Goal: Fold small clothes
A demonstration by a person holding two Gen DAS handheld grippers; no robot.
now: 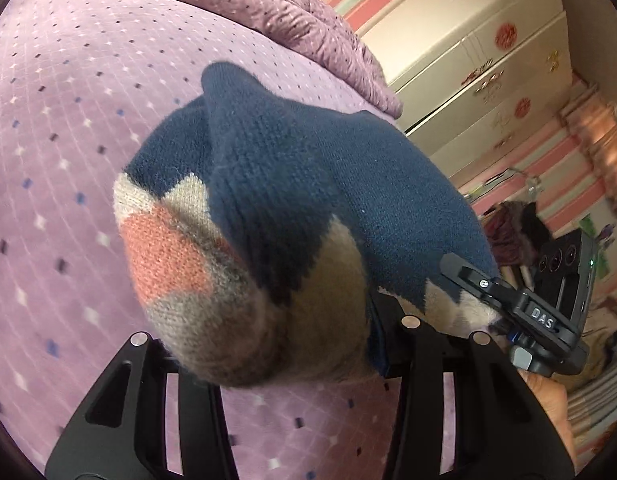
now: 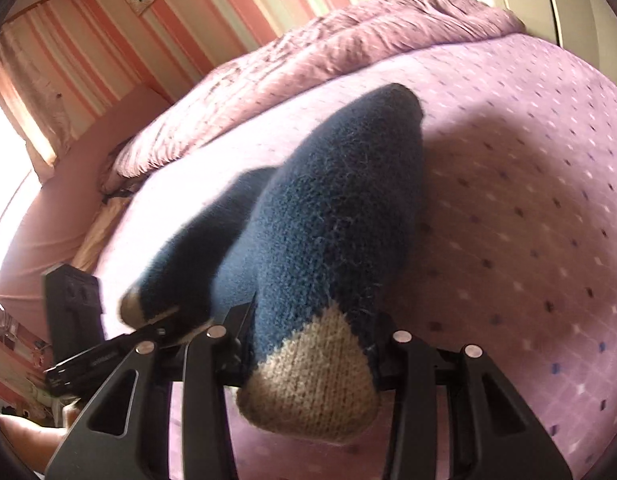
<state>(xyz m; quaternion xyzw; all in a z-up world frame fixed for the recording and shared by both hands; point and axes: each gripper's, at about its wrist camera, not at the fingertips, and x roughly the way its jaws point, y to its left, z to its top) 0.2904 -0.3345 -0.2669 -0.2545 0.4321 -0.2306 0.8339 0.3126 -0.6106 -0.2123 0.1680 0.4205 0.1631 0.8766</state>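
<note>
Place: a home bedroom.
Landmark: bed with mauve dotted cover.
At the bed's far edge: rumpled quilt.
Beyond the bed: pink striped wallpaper, cream wardrobe with flower stickers.
Beside the bed: sunlit curtain.

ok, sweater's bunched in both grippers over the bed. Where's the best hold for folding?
Probably the beige hem corners, one per gripper, from the sides. The sweater hangs bunched above the bedspread; the left gripper and right gripper already clamp beige edge.
</note>
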